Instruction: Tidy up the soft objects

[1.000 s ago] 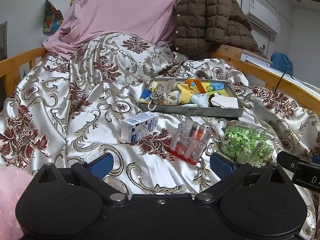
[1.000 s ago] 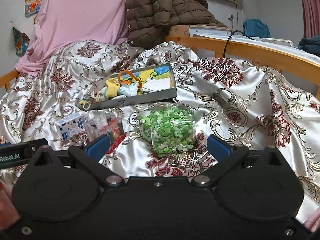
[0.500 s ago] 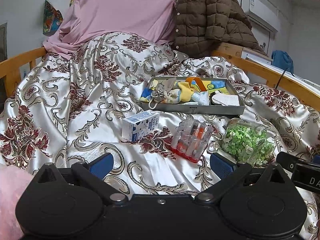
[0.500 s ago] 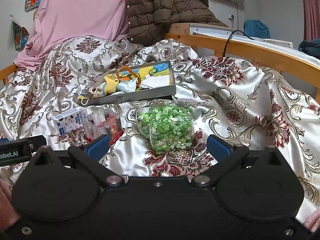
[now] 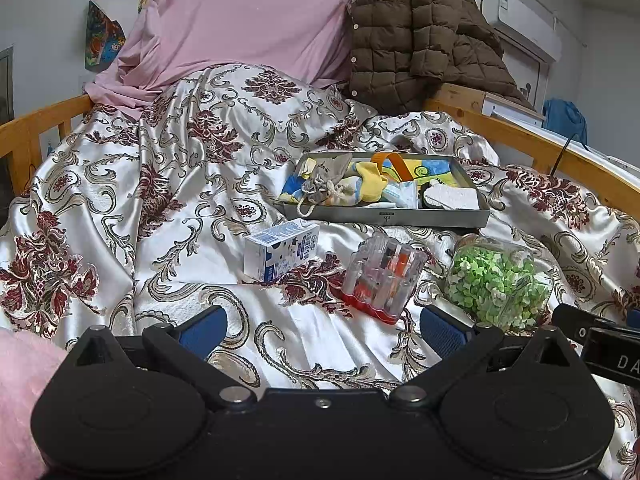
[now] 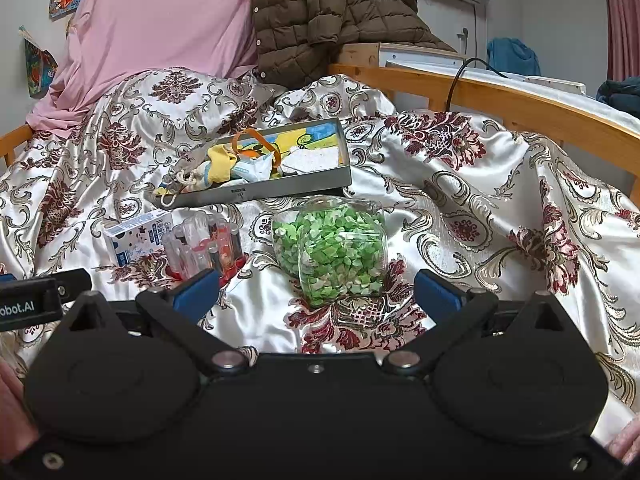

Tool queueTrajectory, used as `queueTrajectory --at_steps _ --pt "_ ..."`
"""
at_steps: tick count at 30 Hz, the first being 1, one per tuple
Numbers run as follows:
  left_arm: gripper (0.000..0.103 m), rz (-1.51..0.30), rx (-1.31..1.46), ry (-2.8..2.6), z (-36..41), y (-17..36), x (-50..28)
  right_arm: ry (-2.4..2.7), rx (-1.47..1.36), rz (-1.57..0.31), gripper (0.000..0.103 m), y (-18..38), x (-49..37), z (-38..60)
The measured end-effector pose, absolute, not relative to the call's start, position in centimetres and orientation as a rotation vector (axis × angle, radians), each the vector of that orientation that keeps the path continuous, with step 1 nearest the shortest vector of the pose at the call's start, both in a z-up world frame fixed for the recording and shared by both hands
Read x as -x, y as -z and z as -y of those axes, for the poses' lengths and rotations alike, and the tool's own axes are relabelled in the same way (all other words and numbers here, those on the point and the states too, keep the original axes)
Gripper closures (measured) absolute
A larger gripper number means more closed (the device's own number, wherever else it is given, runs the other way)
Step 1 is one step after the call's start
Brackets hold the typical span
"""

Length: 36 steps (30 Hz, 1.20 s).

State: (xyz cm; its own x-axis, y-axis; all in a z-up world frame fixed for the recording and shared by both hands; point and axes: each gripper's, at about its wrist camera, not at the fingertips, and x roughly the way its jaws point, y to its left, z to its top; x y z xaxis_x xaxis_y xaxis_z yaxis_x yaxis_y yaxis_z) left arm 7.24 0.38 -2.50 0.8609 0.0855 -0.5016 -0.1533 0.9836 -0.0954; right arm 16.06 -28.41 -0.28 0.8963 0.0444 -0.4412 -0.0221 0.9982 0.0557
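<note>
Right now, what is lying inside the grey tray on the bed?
Inside the grey tray lie a grey drawstring pouch, yellow cloth, an orange strap and a white sponge-like block. They overlap, so anything beneath them is hidden.

The way to the grey tray (image 5: 384, 216) is barred by a row just in front of it: milk carton (image 5: 280, 254), clear tube rack (image 5: 382, 276), jar of green bits (image 6: 332, 248). Narrow gaps part them. Left of the carton the bedspread (image 5: 160, 216) lies bare; right of the jar too.
</note>
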Motion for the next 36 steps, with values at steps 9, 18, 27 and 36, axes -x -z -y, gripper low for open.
queueTrajectory --at_steps 9,18,27,36 --pt "0.001 -0.521 0.132 -0.127 -0.45 2.56 -7.16 -0.031 -0.055 -0.46 0.001 0.45 -16.06 28.61" --pt "0.001 -0.522 0.131 -0.127 -0.41 2.54 -7.19 -0.032 -0.053 -0.459 0.001 0.46 -16.06 28.6" --pt "0.001 -0.522 0.131 -0.127 -0.4 2.52 -7.18 -0.031 -0.053 -0.461 0.001 0.47 -16.03 28.59" --pt "0.001 -0.523 0.13 -0.128 -0.35 2.51 -7.22 -0.029 -0.053 -0.462 0.001 0.49 -16.01 28.68"
